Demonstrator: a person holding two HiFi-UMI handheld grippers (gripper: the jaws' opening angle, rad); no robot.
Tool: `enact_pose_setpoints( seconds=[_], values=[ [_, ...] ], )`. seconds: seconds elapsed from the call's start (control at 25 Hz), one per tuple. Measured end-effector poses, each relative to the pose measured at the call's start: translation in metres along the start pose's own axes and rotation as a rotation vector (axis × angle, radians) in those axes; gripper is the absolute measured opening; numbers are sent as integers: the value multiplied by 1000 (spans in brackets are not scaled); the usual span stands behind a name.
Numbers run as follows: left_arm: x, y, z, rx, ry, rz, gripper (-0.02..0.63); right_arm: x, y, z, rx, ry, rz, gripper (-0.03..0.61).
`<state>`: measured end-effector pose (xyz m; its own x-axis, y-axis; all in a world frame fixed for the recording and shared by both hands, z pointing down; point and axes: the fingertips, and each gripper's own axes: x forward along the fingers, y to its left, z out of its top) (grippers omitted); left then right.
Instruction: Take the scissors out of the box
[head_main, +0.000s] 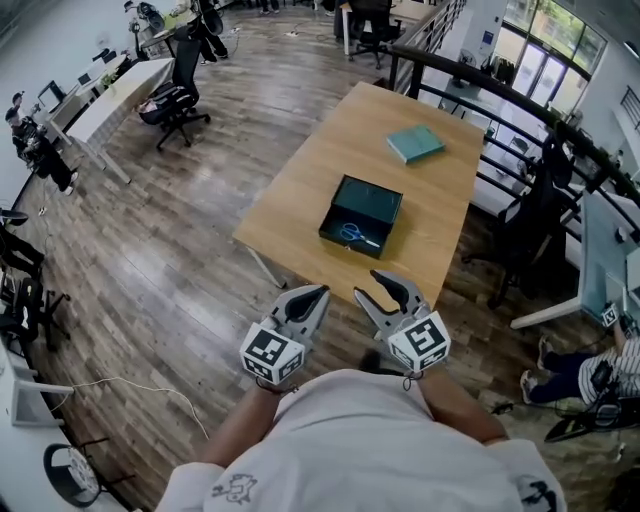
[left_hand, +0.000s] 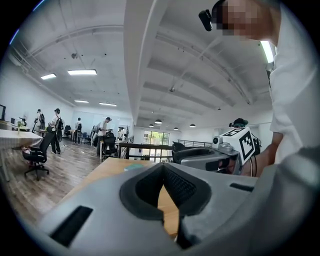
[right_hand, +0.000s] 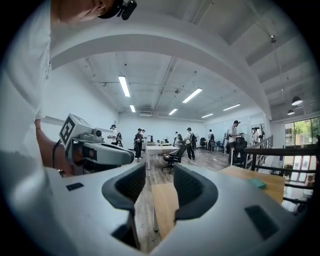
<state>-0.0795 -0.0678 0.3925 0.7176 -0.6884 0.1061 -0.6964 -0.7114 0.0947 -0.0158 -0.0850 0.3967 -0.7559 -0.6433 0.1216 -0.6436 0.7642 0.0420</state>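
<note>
Wood-plank floor (head_main: 180, 250) runs through a big open office, and a pale wooden table (head_main: 300, 190) stands in the middle of it, set at an angle to the person. A black railing (head_main: 470, 85) passes behind the table's far right side. A long white desk (head_main: 115, 95) lines the left wall, with a black office chair (head_main: 178, 95) beside it. A second dark chair (head_main: 530, 225) stands just off the table's right edge. In the lower part of the head view is the person's white shirt (head_main: 360, 440), with both forearms coming forward from under it. On the near half of the table sits a shallow dark box (head_main: 345, 243), open at the top with a greenish inside. Well beyond it, toward the far end, lies a flat teal slab (head_main: 416, 143); I cannot tell whether it is the box's lid. The left gripper (head_main: 322, 292) and the right gripper (head_main: 364, 282) are held side by side, close to the body and over the floor. Both point toward the table, and its near edge lies between them and the box. The left gripper's jaws are pressed together at the tips with nothing in them. The right gripper's jaws stand apart, with only floor and table showing through the gap. The scissors (head_main: 355, 234), blue-handled, lie flat inside the box near its front left corner, well apart from both grippers.
</note>
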Motion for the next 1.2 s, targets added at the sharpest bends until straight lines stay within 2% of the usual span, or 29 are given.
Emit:
enact_pose_setpoints(
  seconds=[0.32,0.68,1.0,1.2],
  values=[
    [67,-4,2,-14,-2,24,5,-4,-75,-2,10,-13,22,183],
    [100,4,-16,-57,38,13,5,0,-105,-21,44,31,9,183],
    [132,36,-21,-68,58,-23,5,25,-129,-38,62,79,-15,182],
    [149,63,-33,-81,88,-46,5,60,-146,-57,71,144,15,179]
  ],
)
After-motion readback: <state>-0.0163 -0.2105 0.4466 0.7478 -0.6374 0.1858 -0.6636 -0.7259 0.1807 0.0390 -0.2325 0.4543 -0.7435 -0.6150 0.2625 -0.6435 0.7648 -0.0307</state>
